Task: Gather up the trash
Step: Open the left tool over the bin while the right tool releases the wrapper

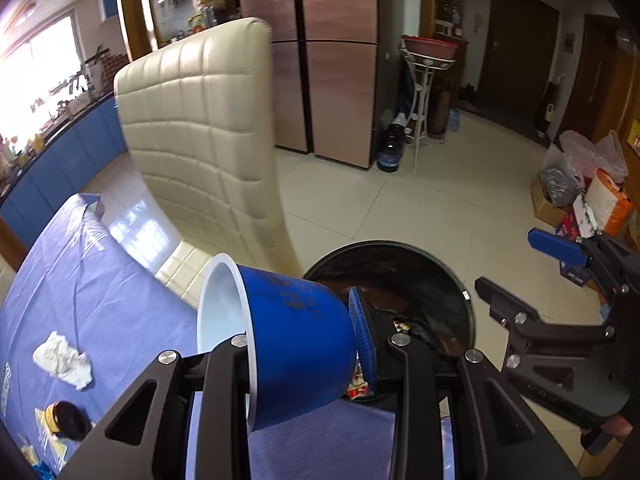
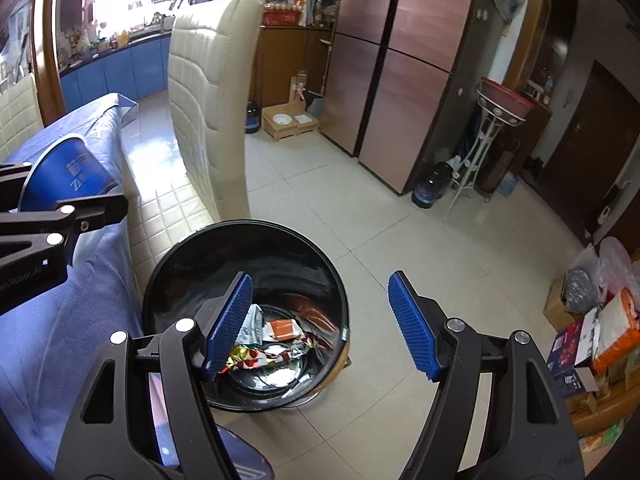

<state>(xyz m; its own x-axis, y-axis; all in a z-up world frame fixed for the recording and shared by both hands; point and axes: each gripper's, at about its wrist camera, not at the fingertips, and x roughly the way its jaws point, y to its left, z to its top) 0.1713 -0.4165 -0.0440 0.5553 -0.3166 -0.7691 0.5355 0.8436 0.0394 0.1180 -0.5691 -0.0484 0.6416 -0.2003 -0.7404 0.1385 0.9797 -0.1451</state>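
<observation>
With the blue paper cup (image 1: 296, 344) clamped on its side across my left gripper (image 1: 304, 344), one pad inside the rim and one against its base, I have it at the table edge, beside the black trash bin (image 2: 192, 264), so it can drop in with the wrappers (image 2: 276, 344). My right gripper (image 2: 324, 324) hangs over the bin mouth, jaws wide apart and holding nothing. On the blue tablecloth (image 1: 100, 288) a crumpled tissue (image 1: 62, 358) waits its turn.
</observation>
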